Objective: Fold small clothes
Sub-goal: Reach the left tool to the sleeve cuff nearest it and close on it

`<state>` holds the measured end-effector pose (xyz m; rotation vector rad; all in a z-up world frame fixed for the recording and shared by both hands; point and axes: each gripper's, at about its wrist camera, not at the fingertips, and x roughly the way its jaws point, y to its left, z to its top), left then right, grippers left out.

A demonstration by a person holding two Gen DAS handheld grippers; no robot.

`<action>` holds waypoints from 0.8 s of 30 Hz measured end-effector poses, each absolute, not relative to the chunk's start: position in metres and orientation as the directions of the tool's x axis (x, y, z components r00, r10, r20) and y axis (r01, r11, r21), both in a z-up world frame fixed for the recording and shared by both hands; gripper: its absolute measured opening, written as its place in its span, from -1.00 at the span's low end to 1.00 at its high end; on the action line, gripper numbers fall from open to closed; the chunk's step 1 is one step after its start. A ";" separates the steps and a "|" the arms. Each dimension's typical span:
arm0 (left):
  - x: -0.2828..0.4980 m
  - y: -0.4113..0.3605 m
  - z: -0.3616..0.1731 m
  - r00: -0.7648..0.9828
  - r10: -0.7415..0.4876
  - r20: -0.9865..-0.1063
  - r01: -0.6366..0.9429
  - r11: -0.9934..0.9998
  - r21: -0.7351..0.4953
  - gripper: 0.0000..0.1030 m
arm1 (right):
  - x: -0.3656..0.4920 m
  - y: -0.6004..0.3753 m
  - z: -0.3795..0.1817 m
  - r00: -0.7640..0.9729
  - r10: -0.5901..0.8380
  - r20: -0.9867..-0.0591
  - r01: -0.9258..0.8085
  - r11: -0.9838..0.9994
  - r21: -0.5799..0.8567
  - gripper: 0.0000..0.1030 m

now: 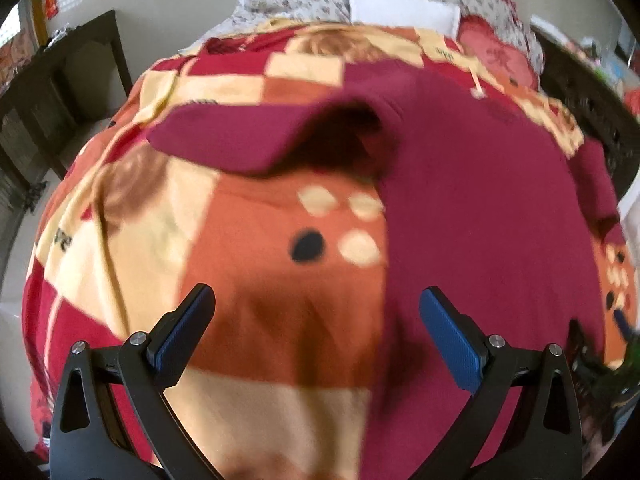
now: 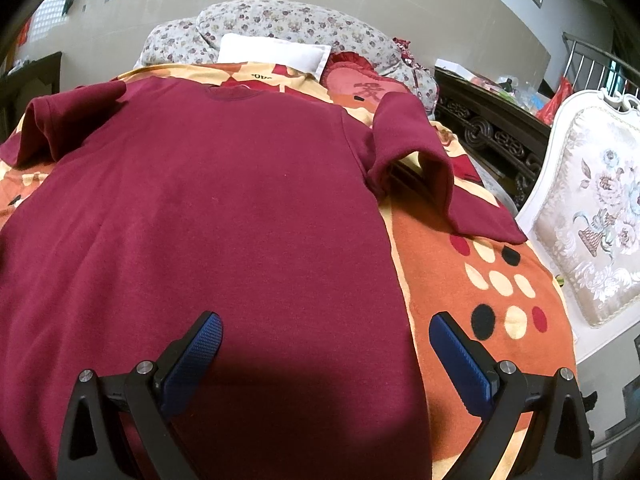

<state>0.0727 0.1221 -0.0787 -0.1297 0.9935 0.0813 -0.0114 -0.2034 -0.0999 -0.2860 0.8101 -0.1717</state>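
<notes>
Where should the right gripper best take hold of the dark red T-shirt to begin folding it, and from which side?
Probably the right sleeve of the T-shirt: it lies loose and humped on the blanket, with free edges. The open right gripper could come from the shirt's right, pinching the cuff edge.

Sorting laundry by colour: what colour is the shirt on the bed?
Dark red, plain, no print visible. The shirt shows best in the right wrist view.

Maroon T-shirt (image 2: 208, 200) spread flat on patterned blanket (image 2: 492, 292), right gripper (image 2: 325, 356) wide apart above hem; white pillow (image 2: 272, 53), upholstered chair (image 2: 588, 220) beside bed.
</notes>
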 end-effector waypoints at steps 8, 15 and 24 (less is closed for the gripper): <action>0.114 0.266 -0.055 0.611 -0.168 -0.773 -0.248 0.887 -0.389 0.98 | -0.012 -0.203 -0.101 0.684 -0.264 -0.680 0.043 0.945 -0.324 0.99; 0.152 0.323 -0.090 0.632 -0.431 -0.643 -0.285 0.642 -0.711 0.98 | -0.012 -0.202 -0.101 0.685 -0.263 -0.680 0.038 0.944 -0.326 0.99; 0.186 0.320 -0.110 0.663 -0.491 -0.565 -0.218 0.596 -0.773 0.98 | -0.012 -0.202 -0.101 0.684 -0.263 -0.680 0.038 0.944 -0.328 0.99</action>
